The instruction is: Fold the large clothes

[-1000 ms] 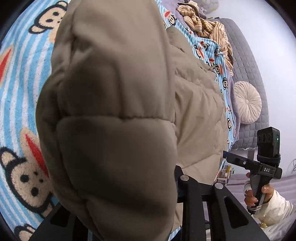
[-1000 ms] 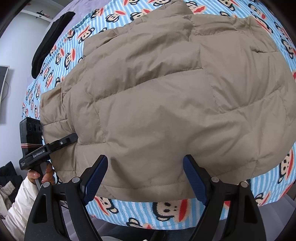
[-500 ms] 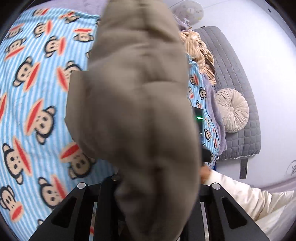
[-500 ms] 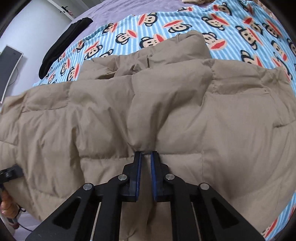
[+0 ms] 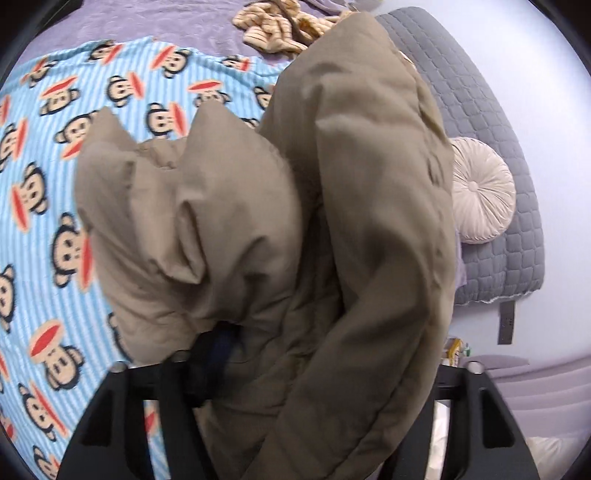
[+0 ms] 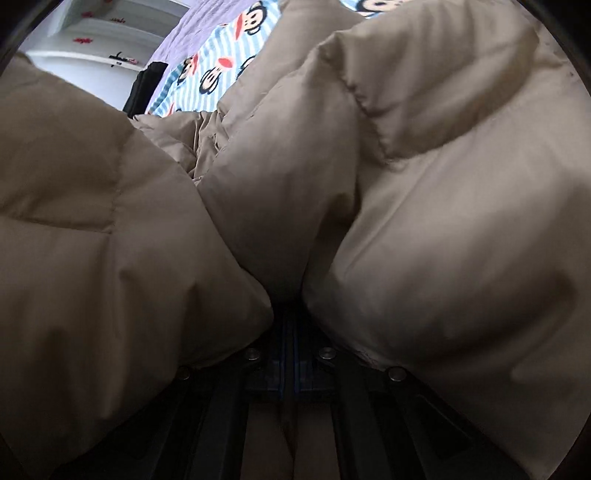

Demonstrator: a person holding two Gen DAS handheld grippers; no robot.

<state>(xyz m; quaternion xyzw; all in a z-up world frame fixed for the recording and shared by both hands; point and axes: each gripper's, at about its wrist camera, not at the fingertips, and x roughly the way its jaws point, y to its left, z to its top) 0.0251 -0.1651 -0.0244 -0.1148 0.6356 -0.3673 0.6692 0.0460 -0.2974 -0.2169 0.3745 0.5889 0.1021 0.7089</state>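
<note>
Noted a bulky tan quilted puffer jacket (image 5: 332,229) bunched and raised off the monkey-print, blue-striped blanket (image 5: 44,155) covering the bed. Jacket mass seen draped over and between the fingers of the left gripper (image 5: 314,354), hiding most of it; one dark blue-padded finger (image 5: 218,350) visible at the left of the fabric, the opposite finger covered. Jaws just opened wider, with jacket fabric lying between them; pads not seen pressing on it. Whether the fabric was gripped there: cannot tell.

Found the right gripper (image 6: 290,354) with fingers pressed together, pinching a fold of the same jacket (image 6: 424,221); puffed panels swelling up on both sides of the closed blue pads (image 6: 282,362). Jaws just closed, fabric caught between them.

Observed at the far edge of the bed a crumpled beige striped garment (image 5: 273,26) on lilac sheeting, apart from the jacket. Recorded a round pleated cream cushion (image 5: 480,192) resting against a grey quilted headboard (image 5: 517,258) at the right edge. In the right wrist view, a dark garment (image 6: 144,88) lying at the far edge of the blanket (image 6: 207,62), beyond the jacket.
</note>
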